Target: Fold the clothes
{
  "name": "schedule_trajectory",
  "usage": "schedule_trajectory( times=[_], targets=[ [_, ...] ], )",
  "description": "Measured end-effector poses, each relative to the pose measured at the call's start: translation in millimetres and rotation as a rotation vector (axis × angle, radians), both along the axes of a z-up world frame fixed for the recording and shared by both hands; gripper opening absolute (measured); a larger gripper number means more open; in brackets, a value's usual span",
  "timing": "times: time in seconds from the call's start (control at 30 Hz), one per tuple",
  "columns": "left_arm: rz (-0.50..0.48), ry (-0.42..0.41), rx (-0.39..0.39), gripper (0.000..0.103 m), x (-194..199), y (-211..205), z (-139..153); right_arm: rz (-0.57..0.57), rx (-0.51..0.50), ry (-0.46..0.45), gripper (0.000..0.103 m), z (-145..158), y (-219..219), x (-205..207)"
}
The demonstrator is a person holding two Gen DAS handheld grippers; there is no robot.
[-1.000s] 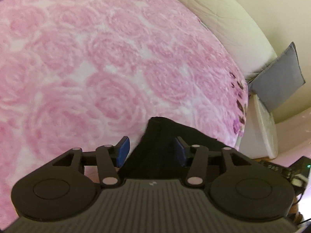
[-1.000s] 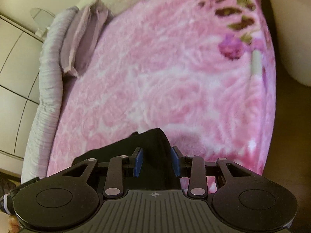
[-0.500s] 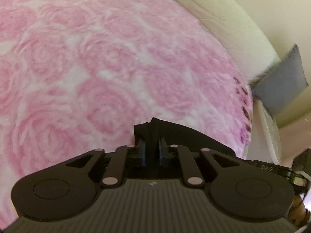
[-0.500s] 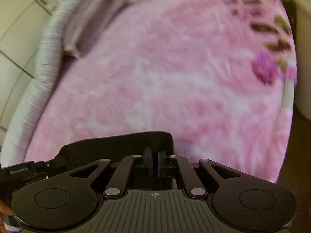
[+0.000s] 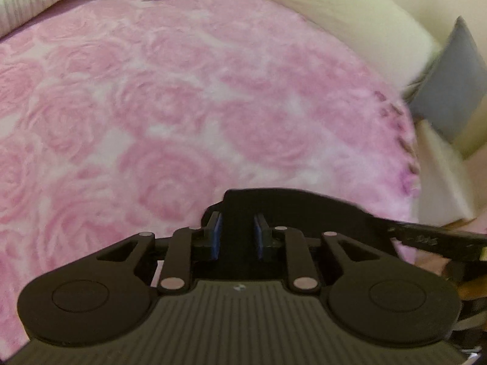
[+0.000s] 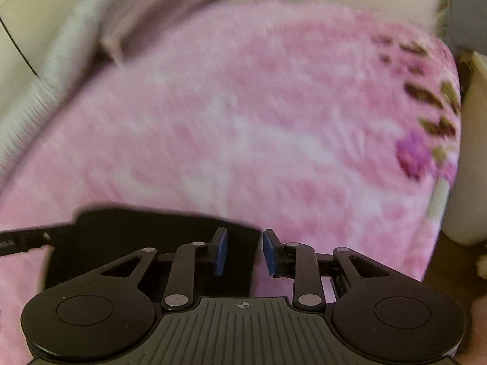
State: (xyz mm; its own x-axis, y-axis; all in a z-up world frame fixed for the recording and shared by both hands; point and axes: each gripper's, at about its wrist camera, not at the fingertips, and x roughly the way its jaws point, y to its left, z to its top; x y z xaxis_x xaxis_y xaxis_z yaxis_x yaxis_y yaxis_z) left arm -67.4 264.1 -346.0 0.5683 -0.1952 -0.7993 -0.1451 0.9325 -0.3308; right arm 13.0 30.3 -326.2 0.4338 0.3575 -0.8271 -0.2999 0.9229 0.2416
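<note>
A black garment [image 5: 292, 210] lies on the pink rose-patterned blanket [image 5: 170, 115], close under both grippers. In the left wrist view my left gripper [image 5: 236, 232] is open, its blue pads either side of the garment's left corner. In the right wrist view the garment [image 6: 146, 234] lies flat as a dark band, and my right gripper [image 6: 243, 251] is open over its right edge. Each gripper's body hides the near part of the cloth. The other gripper's black tip shows at the edge of each view.
A grey ribbed bolster [image 6: 33, 97] and a mauve pillow [image 6: 146, 15] lie at the head of the bed. A cream padded wall [image 5: 350, 15] and a grey cushion [image 5: 453, 82] stand along the right. The blanket's edge drops off at the right [image 6: 438, 200].
Both grippers were shut on the black garment half a second ago and now stand open. The garment now lies flatter on the blanket.
</note>
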Motion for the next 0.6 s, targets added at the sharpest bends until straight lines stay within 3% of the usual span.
schedule_trajectory(
  times=[0.2, 0.3, 0.47, 0.6],
  targets=[
    [0.083, -0.031, -0.024, 0.015, -53.0, 14.1, 36.2, -0.106, 0.083, -0.02, 0.029, 31.8, -32.2, -30.4],
    [0.11, -0.008, -0.014, 0.015, -91.7, 11.6, 50.5, -0.11, 0.052, -0.038, 0.029, 54.0, -39.6, -71.0],
    [0.136, 0.128, -0.004, 0.015, -134.7, -11.9, 30.4, -0.024, -0.022, -0.006, 0.029, 57.1, -30.5, -144.2],
    [0.158, 0.277, 0.03, 0.015, -135.1, -25.3, 4.9, -0.042, -0.047, 0.029, 0.029, 46.2, -26.3, -161.9]
  ],
)
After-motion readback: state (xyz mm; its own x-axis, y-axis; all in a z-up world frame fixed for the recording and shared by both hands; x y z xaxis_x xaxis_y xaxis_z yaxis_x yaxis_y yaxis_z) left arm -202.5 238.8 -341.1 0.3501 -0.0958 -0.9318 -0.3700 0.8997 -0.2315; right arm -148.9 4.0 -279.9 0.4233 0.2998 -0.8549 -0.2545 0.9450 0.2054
